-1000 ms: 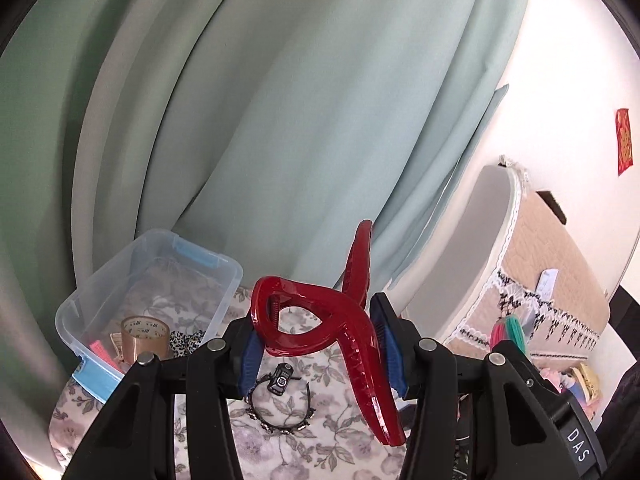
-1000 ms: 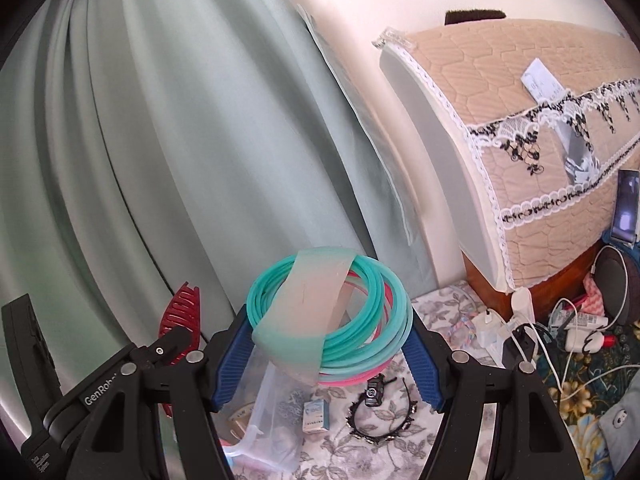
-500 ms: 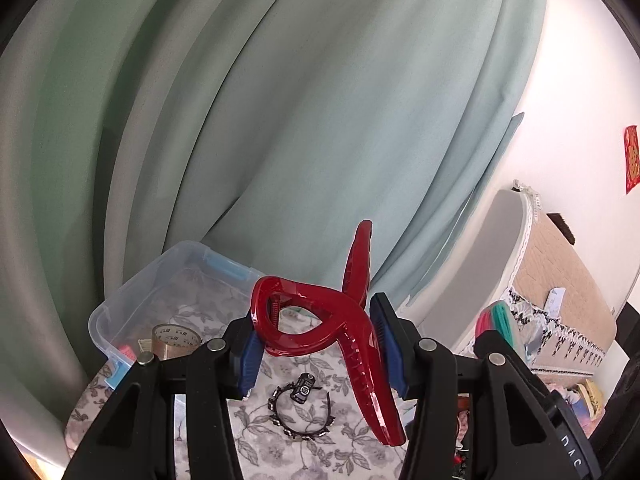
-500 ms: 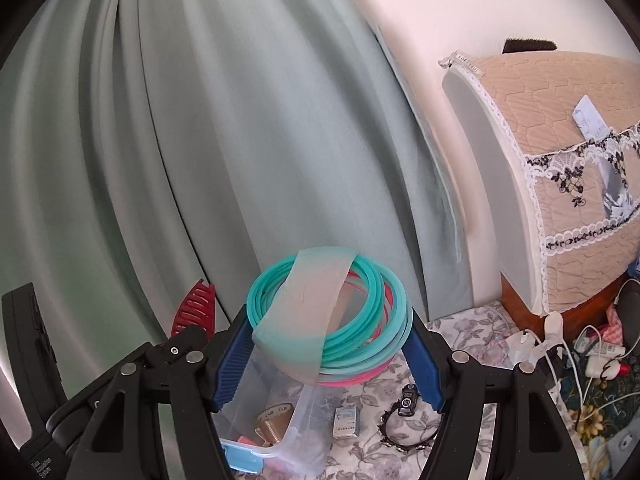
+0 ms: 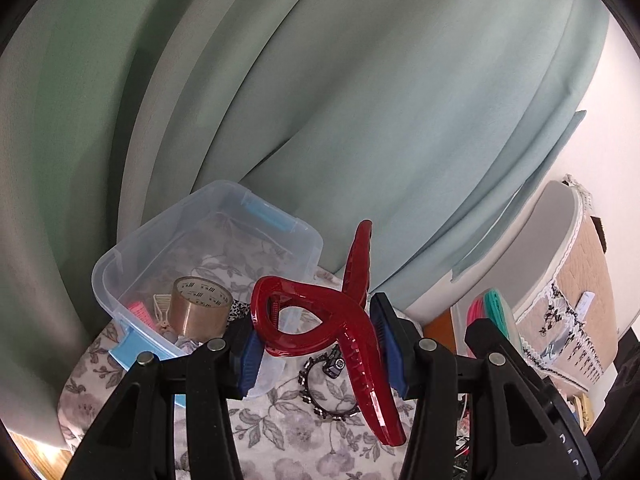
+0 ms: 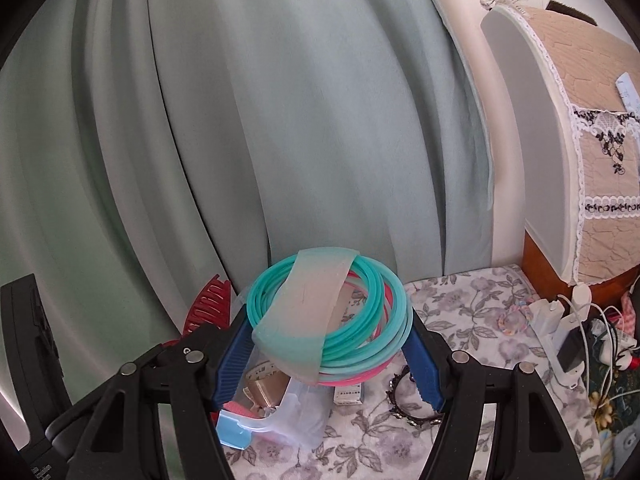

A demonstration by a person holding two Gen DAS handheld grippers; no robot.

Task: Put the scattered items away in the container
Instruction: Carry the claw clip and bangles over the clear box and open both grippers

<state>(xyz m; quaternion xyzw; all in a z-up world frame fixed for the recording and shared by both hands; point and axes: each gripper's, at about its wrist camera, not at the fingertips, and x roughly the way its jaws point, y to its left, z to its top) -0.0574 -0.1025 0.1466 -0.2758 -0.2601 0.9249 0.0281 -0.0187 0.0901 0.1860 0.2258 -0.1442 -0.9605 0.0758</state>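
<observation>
My left gripper [image 5: 316, 346] is shut on a large dark red hair claw clip [image 5: 332, 320], held in the air just right of a clear plastic box [image 5: 160, 240] with blue latches. Inside the box stands a roll of brown tape [image 5: 198, 306] beside a pink item and a cream clip. My right gripper [image 6: 326, 340] is shut on a bundle of teal and pink rings [image 6: 360, 340] wrapped in a pale band, hanging over the box's near corner [image 6: 288, 420]. The red clip [image 6: 208, 304] shows at its left.
A black beaded bracelet with a small charm [image 5: 324, 384] lies on the floral cloth [image 5: 280, 440], also seen as the bracelet [image 6: 404, 400] beside a small box [image 6: 348, 394]. Green curtains hang behind. Chargers and cables [image 6: 572, 340] and a quilted cover [image 6: 592, 120] sit at the right.
Both grippers have moved left and lower toward the clear box, which now looks bigger and nearer. Each grip is unchanged.
</observation>
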